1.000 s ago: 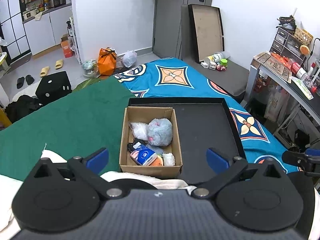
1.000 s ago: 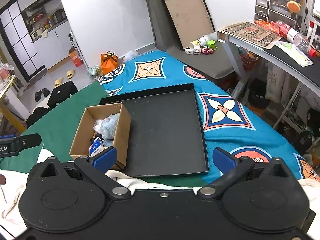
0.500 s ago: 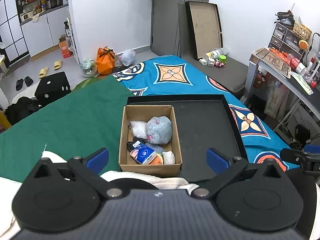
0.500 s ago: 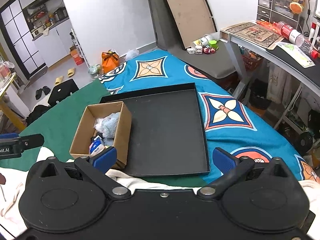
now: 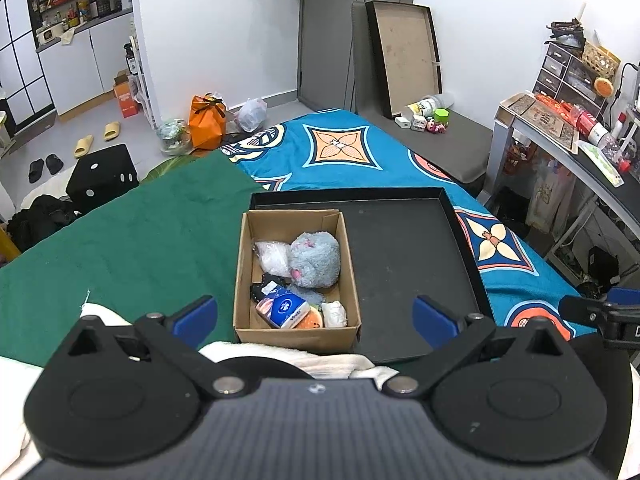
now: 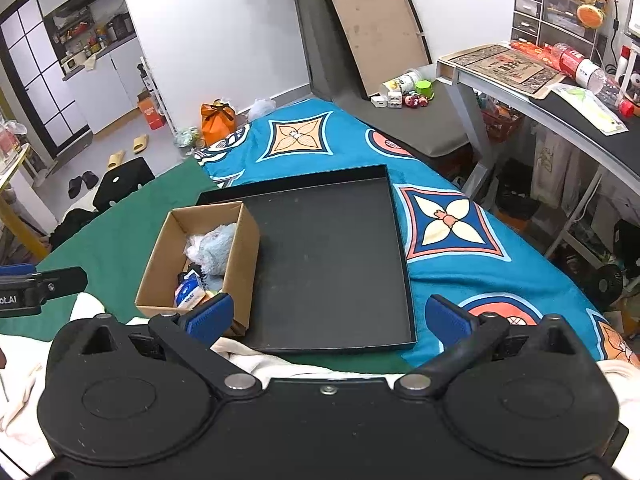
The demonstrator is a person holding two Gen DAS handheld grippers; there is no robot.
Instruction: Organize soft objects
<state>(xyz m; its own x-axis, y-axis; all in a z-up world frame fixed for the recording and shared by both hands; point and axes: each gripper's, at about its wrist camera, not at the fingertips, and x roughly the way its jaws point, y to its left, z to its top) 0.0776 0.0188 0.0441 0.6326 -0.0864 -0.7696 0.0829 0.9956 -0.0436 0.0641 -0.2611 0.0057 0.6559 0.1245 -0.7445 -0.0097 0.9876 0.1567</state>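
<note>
A cardboard box [image 5: 243, 264] [image 6: 240, 260] sits in the left part of a shallow black tray [image 5: 404, 264] [image 6: 332, 256] on the bed. The box holds a grey-blue plush toy [image 5: 316, 258] [image 6: 214, 250], a clear bag of white stuff [image 5: 272, 258], a blue tissue pack [image 5: 286, 310] [image 6: 188, 292], an orange round item [image 5: 314, 320] and a small white roll [image 5: 335, 314]. My left gripper [image 5: 314, 314] is open and empty, held above the box's near edge. My right gripper [image 6: 326, 316] is open and empty above the tray's near edge.
A green blanket [image 5: 120, 232] and a blue patterned cover [image 5: 360, 148] lie on the bed. White cloth [image 5: 296, 356] lies at the near edge. A desk [image 6: 560, 92] stands at the right. Another tray [image 5: 404, 56] leans on the far wall.
Both views have shifted slightly; the box and tray sit a little farther from the left gripper. Both grippers stay open and nothing in the box has moved.
</note>
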